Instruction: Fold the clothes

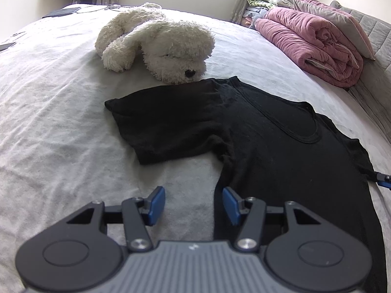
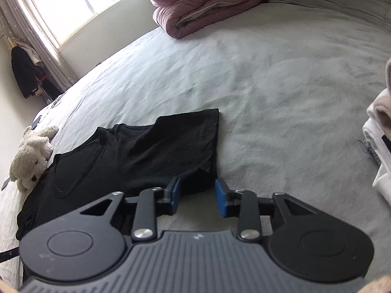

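On the bed (image 1: 61,97), both jaws stand open and empty beside the black T-shirt (image 1: 256,134).

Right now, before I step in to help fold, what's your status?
Left gripper and right gripper open, nothing gripped. Black T-shirt spread on bed, sleeve edge at right jaws. Plush dog against its far edge.

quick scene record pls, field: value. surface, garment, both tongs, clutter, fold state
surface: bed, pale sheet
garment: black T-shirt, spread flat, both sleeves out
left tongs: open, at the shirt's side edge, gripping nothing
right tongs: open, sleeve corner between the pads, not pressed
clutter: plush dog at the shirt's shoulder; rolled pink quilt at the far side; pale fabric pile to the right
fold state: not yet folded
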### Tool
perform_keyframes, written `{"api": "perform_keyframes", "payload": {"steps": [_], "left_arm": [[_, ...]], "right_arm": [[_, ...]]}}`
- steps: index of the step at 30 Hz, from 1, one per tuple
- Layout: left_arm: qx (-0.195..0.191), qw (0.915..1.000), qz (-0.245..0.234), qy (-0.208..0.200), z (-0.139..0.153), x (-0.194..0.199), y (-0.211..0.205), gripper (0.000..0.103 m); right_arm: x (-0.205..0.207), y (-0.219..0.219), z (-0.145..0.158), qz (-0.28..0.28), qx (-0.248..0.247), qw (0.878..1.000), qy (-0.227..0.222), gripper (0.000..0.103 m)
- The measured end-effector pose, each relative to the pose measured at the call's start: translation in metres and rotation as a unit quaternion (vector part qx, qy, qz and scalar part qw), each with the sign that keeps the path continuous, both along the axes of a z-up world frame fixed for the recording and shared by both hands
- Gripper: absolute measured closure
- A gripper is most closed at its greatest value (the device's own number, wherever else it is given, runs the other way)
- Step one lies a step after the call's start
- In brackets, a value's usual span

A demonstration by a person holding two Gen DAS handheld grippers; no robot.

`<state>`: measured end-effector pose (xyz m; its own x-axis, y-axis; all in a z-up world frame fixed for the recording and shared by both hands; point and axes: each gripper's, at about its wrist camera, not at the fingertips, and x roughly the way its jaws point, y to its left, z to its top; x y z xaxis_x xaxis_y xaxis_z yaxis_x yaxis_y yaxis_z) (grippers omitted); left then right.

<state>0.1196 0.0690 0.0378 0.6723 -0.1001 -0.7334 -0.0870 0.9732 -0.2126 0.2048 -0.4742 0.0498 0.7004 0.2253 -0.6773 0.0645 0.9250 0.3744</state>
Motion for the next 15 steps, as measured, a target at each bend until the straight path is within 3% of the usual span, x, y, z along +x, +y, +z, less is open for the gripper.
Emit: {"api": "perform_keyframes", "payload": {"steps": [12, 15], "left_arm": [[-0.006, 0.9999, 0.014, 0.000, 0.002, 0.000, 0.009, 0.049], [-0.017, 0.9994, 0.031, -0.001, 0.003, 0.001, 0.021, 0.049]], "right_arm": [[-0.003, 0.011, -0.005, 0.012, -0.093, 0.995, 0.036, 0.100], [-0.006, 0.017, -0.002, 0.023, -0.112, 0.993, 0.040, 0.088]]}}
